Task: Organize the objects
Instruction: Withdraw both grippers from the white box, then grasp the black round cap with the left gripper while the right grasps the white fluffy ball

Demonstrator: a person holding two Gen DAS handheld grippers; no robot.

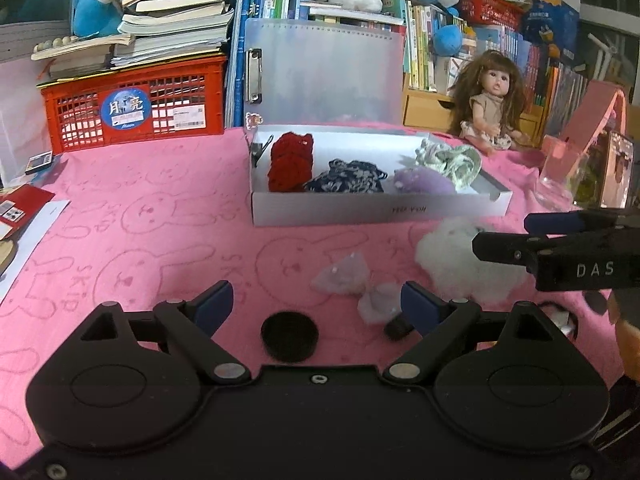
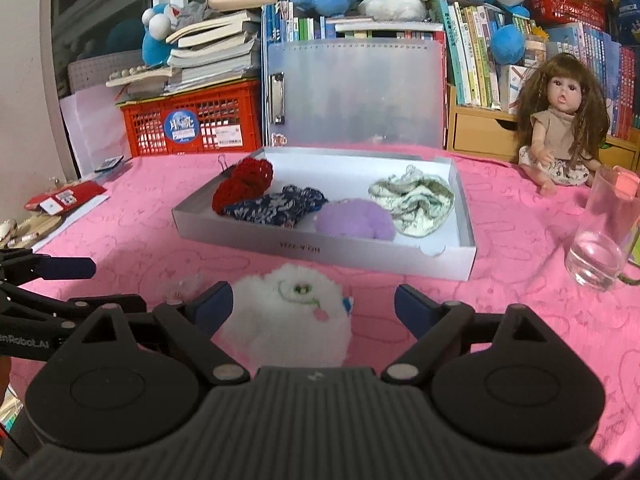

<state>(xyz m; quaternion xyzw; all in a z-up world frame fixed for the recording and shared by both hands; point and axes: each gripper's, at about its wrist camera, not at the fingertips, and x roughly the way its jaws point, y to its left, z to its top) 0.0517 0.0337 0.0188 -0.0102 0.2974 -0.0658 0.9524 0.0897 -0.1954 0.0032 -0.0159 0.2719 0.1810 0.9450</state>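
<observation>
Both grippers hang over a table covered by a pink rabbit-print cloth (image 1: 160, 208); the left gripper (image 1: 316, 304) has its jaws spread wide with nothing pressed between them; just ahead of its blue pads lie a pale pink gauzy hair bow (image 1: 352, 284) and, nearer the camera, a round black disc (image 1: 290, 336) on the cloth; the right gripper (image 2: 314, 304) is likewise wide, and the white fluffy scrunchie (image 2: 292, 320) with a small embroidered face sits between its pads, touching neither as far as the view shows; in the left wrist view that same scrunchie lies just right of the bow, with the right gripper's fingers reaching in above it from the right edge.

Farther back stands a shallow white cardboard box (image 2: 320, 248) with a frosted plastic lid (image 2: 356, 92) upright behind it; inside the box, from left to right, lie a red crocheted scrunchie (image 2: 242, 186), a navy floral scrunchie (image 2: 276, 206), a purple plush scrunchie (image 2: 354, 220) and a pale green floral scrunchie (image 2: 414, 200); a clear glass (image 2: 604, 240) stands right of the box, and a long-haired doll (image 2: 560, 128) sits behind it; a red plastic crate (image 2: 192, 120) topped by stacked books stands at the back left.
</observation>
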